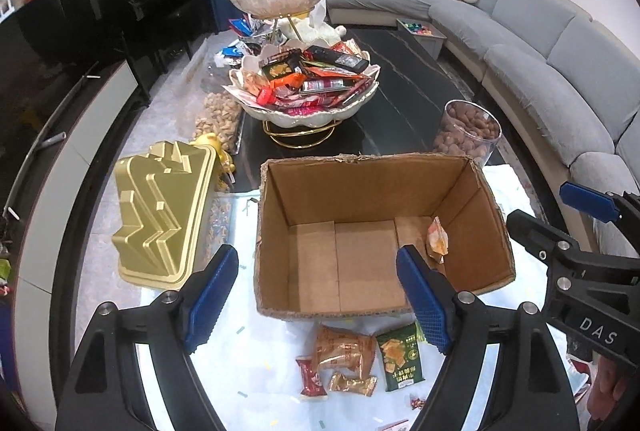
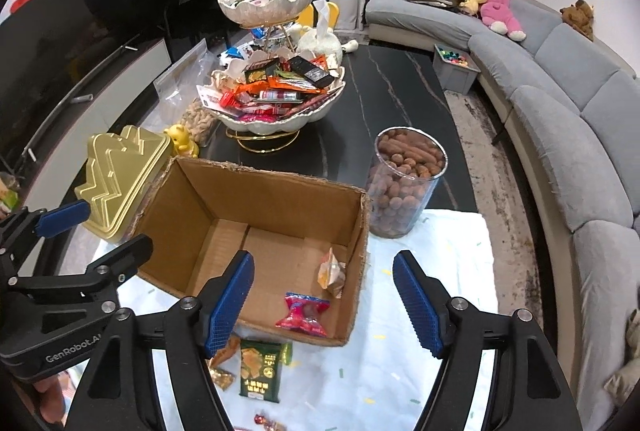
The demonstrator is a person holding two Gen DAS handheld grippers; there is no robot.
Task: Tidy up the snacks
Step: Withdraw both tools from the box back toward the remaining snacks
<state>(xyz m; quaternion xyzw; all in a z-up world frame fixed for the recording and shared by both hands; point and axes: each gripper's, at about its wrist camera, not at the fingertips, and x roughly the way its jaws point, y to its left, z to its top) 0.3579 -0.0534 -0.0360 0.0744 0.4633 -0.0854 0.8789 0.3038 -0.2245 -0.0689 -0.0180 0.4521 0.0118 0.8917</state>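
An open cardboard box [image 1: 360,187] stands on a white cloth. In it lie an orange snack packet [image 1: 437,241] and, in the right wrist view, a pink candy packet [image 2: 302,313] in the near corner. My left gripper [image 1: 316,263] hovers open above the box's near left part with nothing between its pads. My right gripper [image 2: 324,267] is open over the box's near right corner, also with nothing between its pads. In front of the box lie a brown packet [image 1: 344,349], a green packet [image 1: 400,359], a red packet [image 1: 310,377] and a small gold one [image 1: 352,385].
A two-tier white bowl stand [image 1: 304,117] heaped with snacks sits behind the box on the dark table. A gold tin [image 1: 160,215] is left of the box, a clear jar of nuts [image 1: 468,131] to the right. A grey sofa [image 1: 560,43] curves along the right.
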